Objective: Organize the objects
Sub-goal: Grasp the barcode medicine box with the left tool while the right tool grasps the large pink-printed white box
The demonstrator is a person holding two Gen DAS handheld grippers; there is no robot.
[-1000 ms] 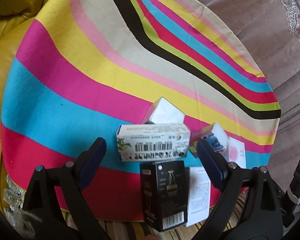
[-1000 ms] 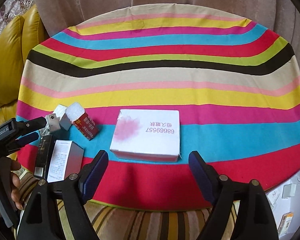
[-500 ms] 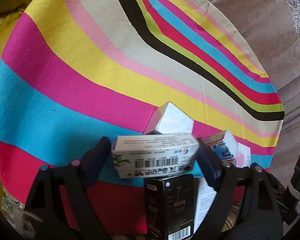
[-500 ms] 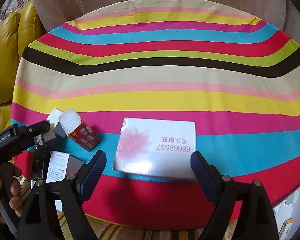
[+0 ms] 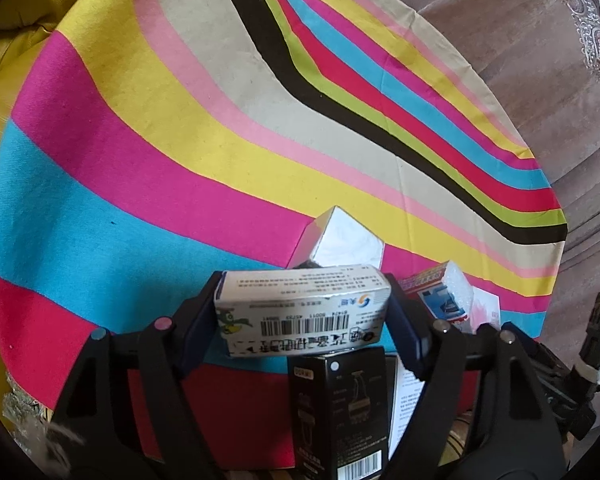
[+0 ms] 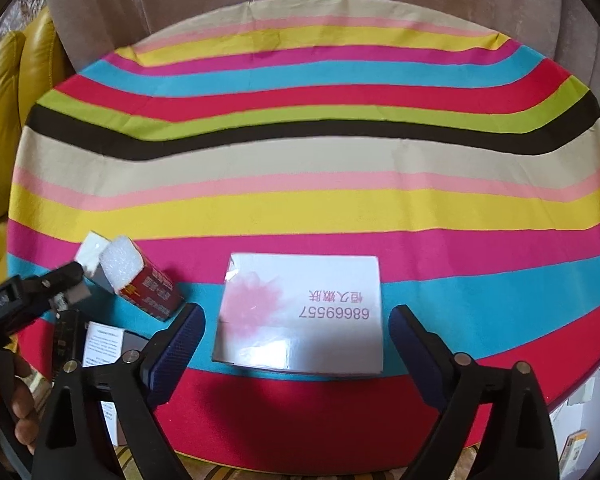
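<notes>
- The left gripper (image 5: 302, 312) has its jaws closing on the ends of a white medicine carton (image 5: 300, 308); the pads look pressed against it, so I judge it clamped, at the near edge of the bench (image 5: 140, 152).
- The right gripper (image 6: 296, 336) has its jaws apart and opening, straddling a flat white box (image 6: 300, 312) without touching it.
- Risk: the carton sits just above a black box (image 5: 340, 408) and just in front of a silver-wrapped box (image 5: 340, 240); lifting it carelessly could knock either one.
- Risk: thin card may crush or pivot if gripped off-centre.
- Risk: the flat box nearly fills the right jaw gap, so a skewed descent could shove it towards the near rim.
- A red carton (image 6: 148, 284) lies between the two grippers, near both.
- Room: the far striped cloth is bare; the near rim is crowded.
</notes>
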